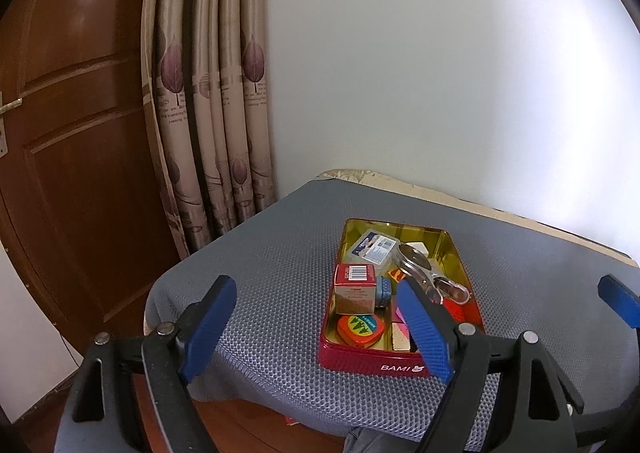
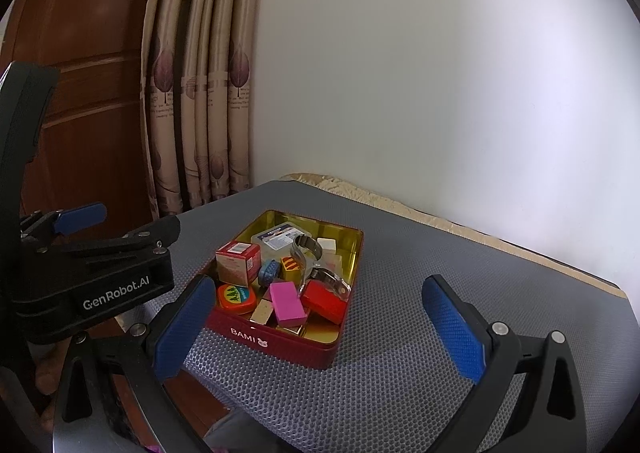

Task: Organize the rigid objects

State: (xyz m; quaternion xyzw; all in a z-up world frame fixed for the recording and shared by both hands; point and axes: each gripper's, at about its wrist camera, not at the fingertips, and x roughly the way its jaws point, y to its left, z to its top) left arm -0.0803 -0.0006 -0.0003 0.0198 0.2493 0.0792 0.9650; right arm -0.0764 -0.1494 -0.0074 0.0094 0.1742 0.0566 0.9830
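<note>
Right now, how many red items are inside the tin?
3 visible: barcode box at the tin's left side, round tape measure in the near-left corner, red block near right. Others may lie hidden underneath.

Small objects (image 2: 288,303) inside tin (image 2: 280,345) on mat (image 2: 400,393)

Right tool (image 2: 320,327) wide apart, blue pads (image 2: 454,327) empty, hovering above grey honeycomb mat (image 2: 400,393) on bench. Red tin (image 2: 280,343) marked BAMI, gold inside, sits on mat between pads, nearer left pad. Inside tin: red carton with barcode (image 2: 237,262) at left, orange case with green trees (image 2: 236,298) at front left, pink block (image 2: 287,303) in middle, red block (image 2: 324,301) right of it, clear plastic box (image 2: 280,237) at back, metal clip (image 2: 316,261) tilted over pile. Left tool (image 2: 80,221) at left edge, body marked GenRobot.AI. Curtain (image 2: 200,93), brown door (image 2: 92,53), white wall (image 2: 440,73) behind.
</note>
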